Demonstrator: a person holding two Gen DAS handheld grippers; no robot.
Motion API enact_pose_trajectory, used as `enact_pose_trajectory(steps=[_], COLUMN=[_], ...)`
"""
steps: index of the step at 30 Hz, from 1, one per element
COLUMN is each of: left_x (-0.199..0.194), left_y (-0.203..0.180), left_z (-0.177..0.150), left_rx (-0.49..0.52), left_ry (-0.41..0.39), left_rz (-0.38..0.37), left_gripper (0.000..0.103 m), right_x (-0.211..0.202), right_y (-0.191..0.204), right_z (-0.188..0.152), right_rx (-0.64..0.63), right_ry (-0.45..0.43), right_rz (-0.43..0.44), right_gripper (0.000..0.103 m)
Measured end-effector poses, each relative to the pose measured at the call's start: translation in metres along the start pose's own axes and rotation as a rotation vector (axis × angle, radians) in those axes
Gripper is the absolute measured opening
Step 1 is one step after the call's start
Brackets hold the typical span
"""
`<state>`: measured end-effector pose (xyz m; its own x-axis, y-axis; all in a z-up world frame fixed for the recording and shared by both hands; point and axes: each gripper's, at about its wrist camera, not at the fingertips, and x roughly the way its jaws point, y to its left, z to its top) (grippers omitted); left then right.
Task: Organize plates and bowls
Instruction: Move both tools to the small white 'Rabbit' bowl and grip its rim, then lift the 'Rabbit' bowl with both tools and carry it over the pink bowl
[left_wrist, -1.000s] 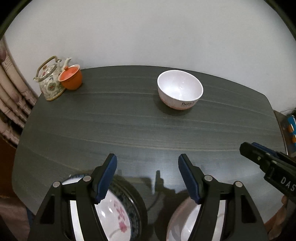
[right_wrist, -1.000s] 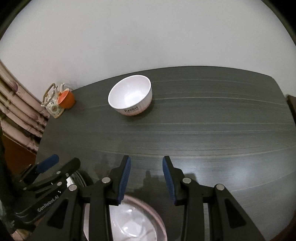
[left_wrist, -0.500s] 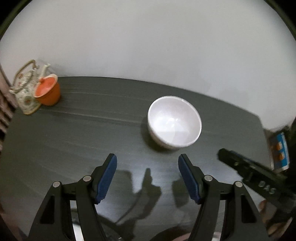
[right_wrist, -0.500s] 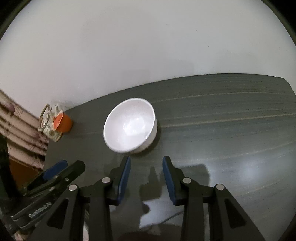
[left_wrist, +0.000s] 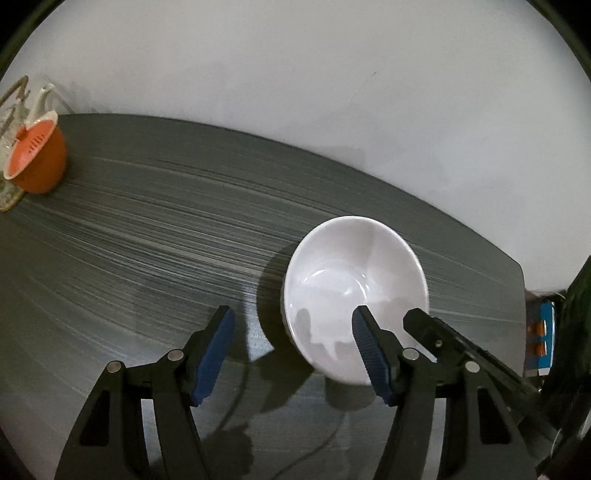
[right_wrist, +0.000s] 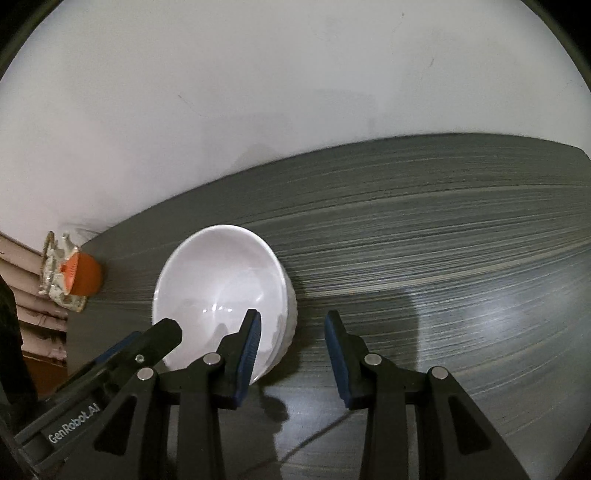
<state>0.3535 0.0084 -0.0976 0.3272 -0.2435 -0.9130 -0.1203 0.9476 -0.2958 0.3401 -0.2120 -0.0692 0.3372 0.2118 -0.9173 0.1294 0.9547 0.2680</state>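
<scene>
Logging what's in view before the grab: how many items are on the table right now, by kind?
Bowl: 1, white bowl
Cup: 1, orange cup
Teapot: 1, patterned teapot, behind the cup
Total: 3, all on the dark table

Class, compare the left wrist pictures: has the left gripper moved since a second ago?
Yes. The left gripper has advanced across the table toward the white bowl, jaws closing slightly, nothing gripped.

One legible marking: "GenRobot.AI" (white lettering) on the left gripper arm, right wrist view. No other text is readable.
</scene>
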Motion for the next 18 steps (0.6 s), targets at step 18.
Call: enact_pose_trajectory(steps=[18], left_x=[0.008], left_y=[0.004], left_z=[-0.022], left_rx=[-0.03], left_ry=[0.042], left_rz=[-0.003], left_gripper=[0.015], right_x=[0.0], right_y=[-0.001], right_z=[-0.015], right_rx=[0.015], right_ry=[0.017], right_rz=[0.047], right_gripper=[0.017])
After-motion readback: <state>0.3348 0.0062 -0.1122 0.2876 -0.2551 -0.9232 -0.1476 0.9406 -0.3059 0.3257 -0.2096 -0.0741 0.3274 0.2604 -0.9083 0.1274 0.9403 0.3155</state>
